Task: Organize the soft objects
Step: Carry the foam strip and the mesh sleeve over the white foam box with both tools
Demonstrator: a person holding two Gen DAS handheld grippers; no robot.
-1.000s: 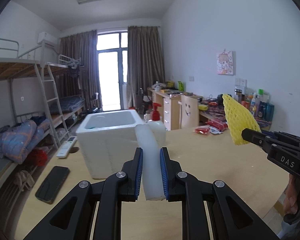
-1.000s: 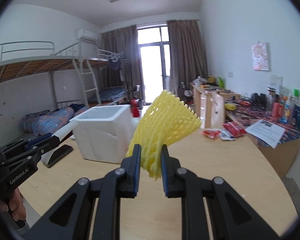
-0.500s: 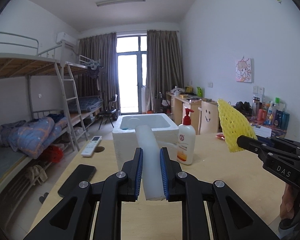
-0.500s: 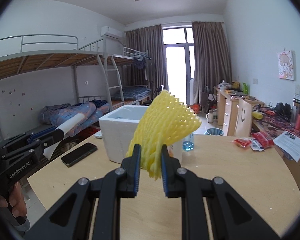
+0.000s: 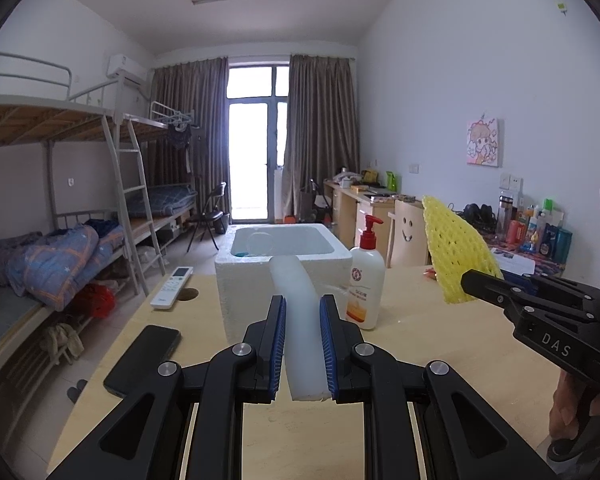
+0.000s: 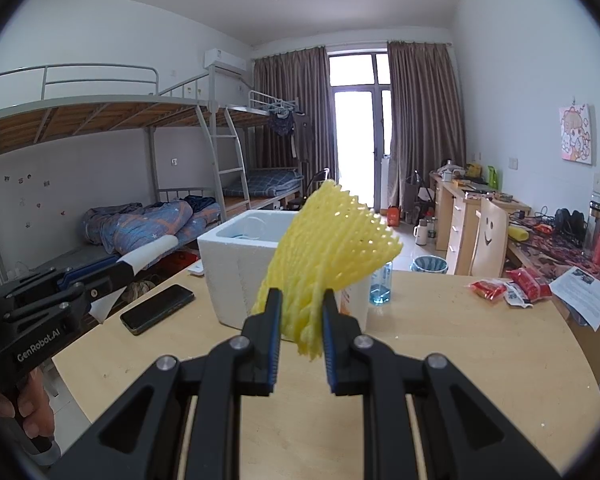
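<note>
My left gripper (image 5: 302, 344) is shut on a white foam strip (image 5: 298, 316) that curves up toward a white foam box (image 5: 284, 276) on the wooden table (image 5: 440, 344). In the right wrist view my right gripper (image 6: 300, 328) is shut on a yellow foam net sleeve (image 6: 332, 256), which fans out above the jaws. The same yellow net (image 5: 456, 256) shows at the right of the left wrist view, and the white strip (image 6: 148, 256) at the left of the right wrist view. Both grippers hover over the near side of the table, short of the box (image 6: 240, 272).
A pump bottle (image 5: 365, 280) stands right of the box. A black phone (image 5: 144, 360) and a white remote (image 5: 172, 287) lie at the table's left. Red snack packets (image 6: 512, 286) and a paper (image 6: 584, 294) sit at the right. Bunk beds (image 6: 140, 216) stand beyond the table's left edge.
Both views have swung across the room, so the box now sits straight ahead and the pump bottle, phone and remote have come into sight. Both grips are unchanged.
</note>
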